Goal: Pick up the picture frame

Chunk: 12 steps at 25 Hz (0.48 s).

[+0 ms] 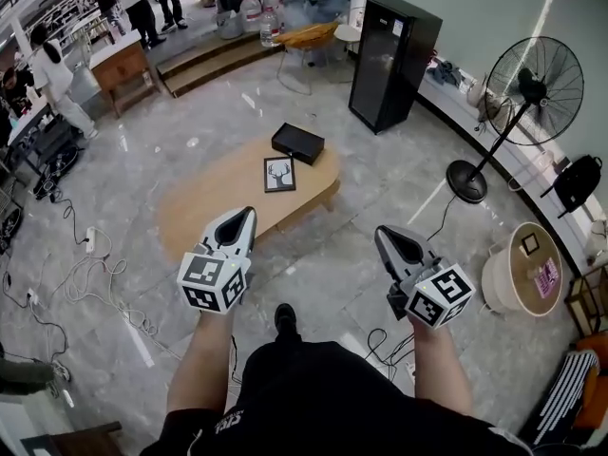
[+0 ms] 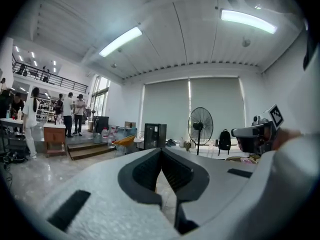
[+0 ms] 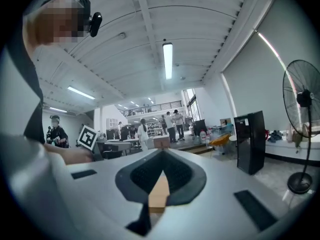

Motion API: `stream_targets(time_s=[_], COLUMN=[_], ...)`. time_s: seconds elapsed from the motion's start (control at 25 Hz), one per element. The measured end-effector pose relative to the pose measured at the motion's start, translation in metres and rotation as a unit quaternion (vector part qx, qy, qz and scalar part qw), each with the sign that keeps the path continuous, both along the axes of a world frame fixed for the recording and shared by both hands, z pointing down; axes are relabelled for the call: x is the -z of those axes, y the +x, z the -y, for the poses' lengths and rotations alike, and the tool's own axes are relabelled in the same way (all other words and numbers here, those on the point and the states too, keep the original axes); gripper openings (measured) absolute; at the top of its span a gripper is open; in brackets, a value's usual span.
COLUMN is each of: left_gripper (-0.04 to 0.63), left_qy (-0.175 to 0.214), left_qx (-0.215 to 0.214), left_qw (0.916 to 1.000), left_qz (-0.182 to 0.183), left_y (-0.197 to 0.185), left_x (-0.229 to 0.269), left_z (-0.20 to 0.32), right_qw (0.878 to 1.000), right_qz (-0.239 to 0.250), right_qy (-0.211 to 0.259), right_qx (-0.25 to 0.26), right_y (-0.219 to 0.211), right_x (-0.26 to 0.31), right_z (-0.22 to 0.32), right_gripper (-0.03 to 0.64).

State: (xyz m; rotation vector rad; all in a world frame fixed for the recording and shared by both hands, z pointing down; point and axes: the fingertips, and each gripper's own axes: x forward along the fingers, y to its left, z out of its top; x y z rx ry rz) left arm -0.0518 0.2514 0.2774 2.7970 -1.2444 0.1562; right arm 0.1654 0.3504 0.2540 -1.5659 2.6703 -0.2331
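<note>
A black picture frame point(image 1: 279, 174) with a deer print lies flat on the low oval wooden table point(image 1: 214, 198), near its far right end. My left gripper point(image 1: 249, 214) is held over the floor just short of the table's near edge, jaws shut and empty. My right gripper point(image 1: 380, 231) hovers over the floor to the right of the table, also shut with nothing in it. Both point level toward the table. In the left gripper view the shut gripper point(image 2: 160, 154) faces the room; in the right gripper view a sliver of the table point(image 3: 159, 194) shows past the shut gripper point(image 3: 163, 168).
A black box point(image 1: 297, 143) sits on the table behind the frame. A black cabinet point(image 1: 392, 63) and a standing fan point(image 1: 527, 93) are at the right, a round stool point(image 1: 524, 269) near right. Cables point(image 1: 85, 274) trail on the floor at left. People stand far back left.
</note>
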Motion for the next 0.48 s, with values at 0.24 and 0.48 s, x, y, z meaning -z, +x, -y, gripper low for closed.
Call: stream_targets(time_s=[0.24, 0.48], left_gripper=[0.011, 0.011], left_qy=[-0.004, -0.023], left_qx=[-0.032, -0.031], left_qw=[0.9995, 0.999], left_qz=[-0.002, -0.021], left_y=[0.006, -0.022], left_x=[-0.003, -0.015], left_z=[0.07, 0.134], right_qw=[1.0, 0.999], right_qz=[0.003, -0.022], right_qy=[-0.012, -0.034], right_qx=[-0.022, -0.02], right_y=[-0.007, -0.035], right_x=[-0.004, -0.009], right_z=[0.074, 0.133], right_gripper=[0.005, 0.005])
